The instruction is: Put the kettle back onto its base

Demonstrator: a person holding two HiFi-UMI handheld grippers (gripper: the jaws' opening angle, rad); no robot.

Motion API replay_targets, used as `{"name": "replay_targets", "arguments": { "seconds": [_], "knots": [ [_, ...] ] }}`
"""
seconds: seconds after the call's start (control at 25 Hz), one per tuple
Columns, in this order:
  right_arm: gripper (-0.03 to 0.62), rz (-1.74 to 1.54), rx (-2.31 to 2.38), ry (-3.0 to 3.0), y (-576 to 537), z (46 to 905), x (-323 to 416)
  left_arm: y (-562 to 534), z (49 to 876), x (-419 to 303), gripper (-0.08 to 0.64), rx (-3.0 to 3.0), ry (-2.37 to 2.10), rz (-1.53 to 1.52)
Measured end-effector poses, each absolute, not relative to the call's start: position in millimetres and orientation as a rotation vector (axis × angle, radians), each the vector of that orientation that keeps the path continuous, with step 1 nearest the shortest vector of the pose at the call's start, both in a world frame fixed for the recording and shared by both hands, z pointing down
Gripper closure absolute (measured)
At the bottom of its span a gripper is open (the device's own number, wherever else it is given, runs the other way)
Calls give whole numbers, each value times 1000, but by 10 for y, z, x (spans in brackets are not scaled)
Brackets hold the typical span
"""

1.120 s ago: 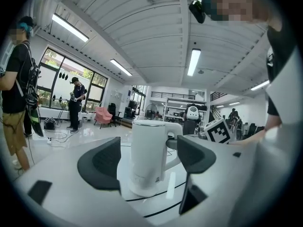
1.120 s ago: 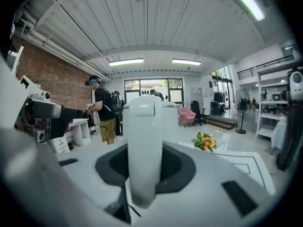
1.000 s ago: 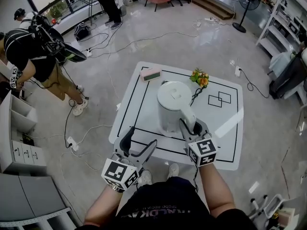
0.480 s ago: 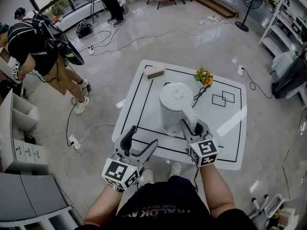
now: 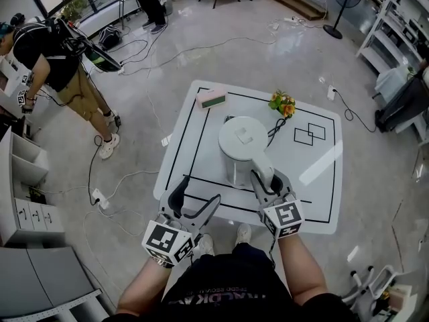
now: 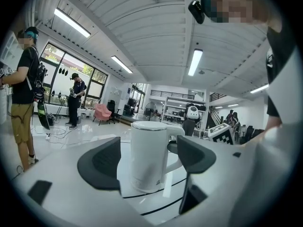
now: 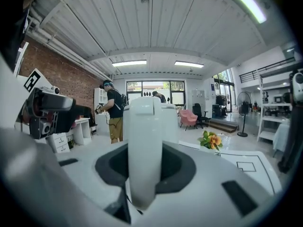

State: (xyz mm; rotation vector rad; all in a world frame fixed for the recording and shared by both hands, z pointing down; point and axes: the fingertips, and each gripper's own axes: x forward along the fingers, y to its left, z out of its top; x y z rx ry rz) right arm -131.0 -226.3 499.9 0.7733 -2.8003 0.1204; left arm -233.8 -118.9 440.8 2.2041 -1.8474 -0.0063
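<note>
Fingers (image 7: 177, 167) of the right gripper (image 5: 268, 180) are clamped on the handle (image 7: 144, 164) of the kettle (image 5: 241, 143), a plain white cylinder with a flat lid, upright near the middle of the counter (image 5: 315, 193); whether a base sits under it cannot be told. Left gripper (image 5: 196, 196) hangs over the counter's near edge, fingers spread and empty, apart from the kettle. Bare counter lies on both sides of the kettle, with flowers (image 5: 281, 104) near behind it and a box (image 5: 210, 99) by the far left corner.
</note>
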Motion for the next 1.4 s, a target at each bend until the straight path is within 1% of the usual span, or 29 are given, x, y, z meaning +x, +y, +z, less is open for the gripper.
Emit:
{"name": "replay_targets", "arguments": {
  "seconds": [0.56,0.88,1.4],
  "knots": [
    [488,146,856,-2842,-2208,5021,-1175,-1213,4433,-2418,198,2205,-1825,-15],
    [488,118,898,-2827,-2108,5111,-1174,-1242,4453,-2388,198,2211,-1806,-15],
    [486,162,900,-2828,-2138,5173,-1165,-1285,4502,-2331,198,2241,-1754,-7]
  ]
}}
